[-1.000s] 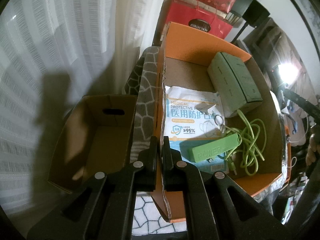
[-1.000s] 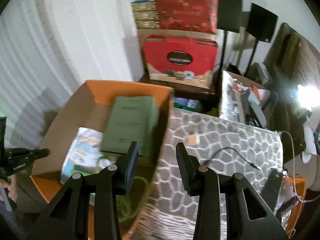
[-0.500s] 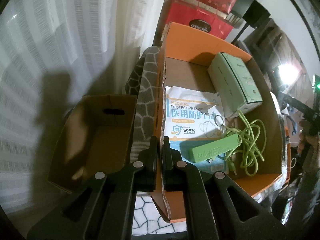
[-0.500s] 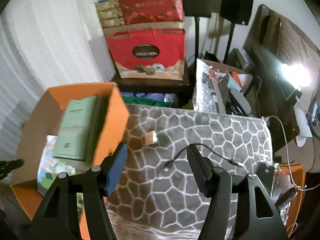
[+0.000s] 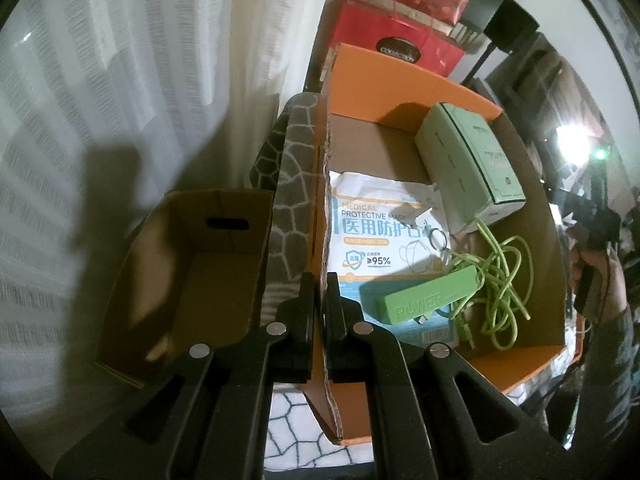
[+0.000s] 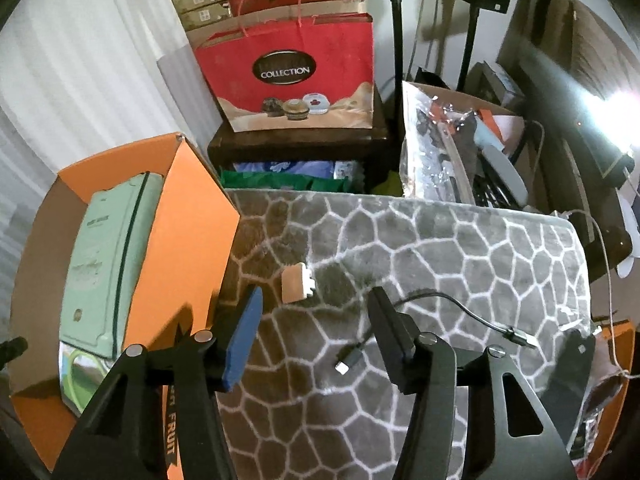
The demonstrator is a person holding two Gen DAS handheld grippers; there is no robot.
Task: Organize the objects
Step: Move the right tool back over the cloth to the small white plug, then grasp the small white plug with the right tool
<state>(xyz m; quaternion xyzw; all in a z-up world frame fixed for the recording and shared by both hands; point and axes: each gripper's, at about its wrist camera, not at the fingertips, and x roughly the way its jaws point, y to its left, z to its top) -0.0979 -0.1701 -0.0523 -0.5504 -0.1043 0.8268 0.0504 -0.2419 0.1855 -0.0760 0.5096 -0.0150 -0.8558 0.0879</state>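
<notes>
Right gripper jaws spread, just narrowing, empty; clip just ahead, between fingertips. Left gripper clenched on box wall.

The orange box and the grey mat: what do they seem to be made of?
The orange box looks like corrugated cardboard with a matte orange coating; its torn edge shows brown fluting. The mat seems soft plush fabric: fuzzy grey pile with white lines.

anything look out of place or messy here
Two things are still loose on the grey mat outside the orange box: a black cable and a small tan clip-like piece. Inside the box, the green cord lies in a tangle.
</notes>
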